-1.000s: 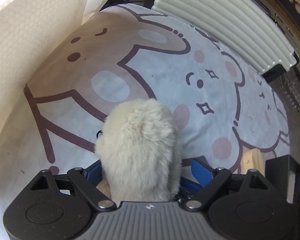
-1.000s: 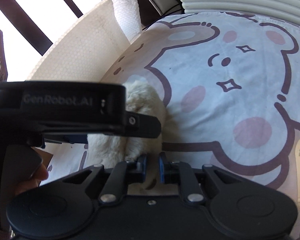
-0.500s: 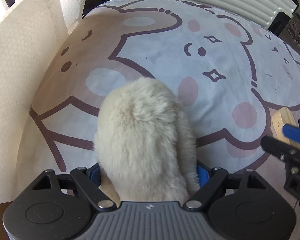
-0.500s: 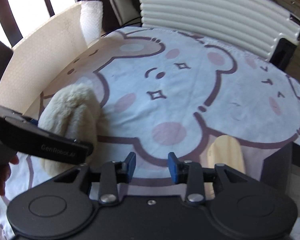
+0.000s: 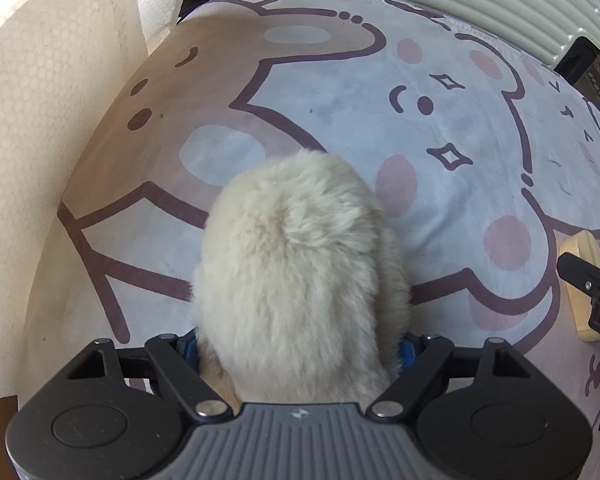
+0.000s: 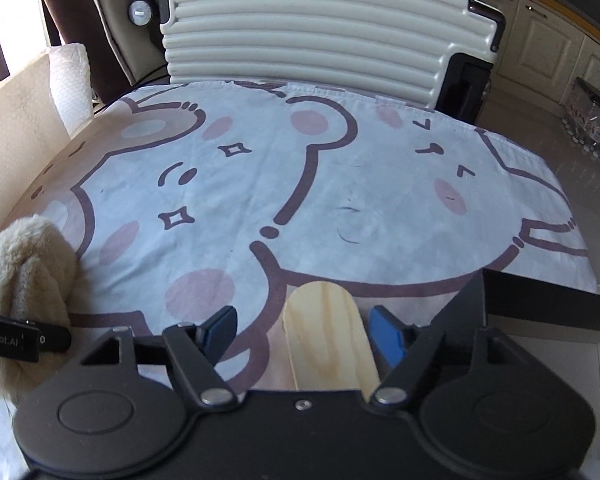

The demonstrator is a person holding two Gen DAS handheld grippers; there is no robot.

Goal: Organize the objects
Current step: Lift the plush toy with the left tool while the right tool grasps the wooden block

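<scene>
The left gripper (image 5: 298, 346) is clamped on a cream plush toy (image 5: 300, 264), its blue pads pressed into the fur on both sides. The right gripper (image 6: 302, 330) stands wide open, its jaws straddling a pale wooden board (image 6: 328, 340); the right pad sits just beside the board's edge, the left pad well apart from it.

Both work over a cartoon bear cloth (image 6: 300, 184) spread flat. At the cloth's far edge stands a ribbed white suitcase (image 6: 304, 28); along its left side runs a cream honeycomb-textured sheet (image 5: 40, 120).

The plush toy rises above the cloth near that sheet, at the cloth's left. The wooden board lies flat on the cloth's near edge, toward the right.
</scene>
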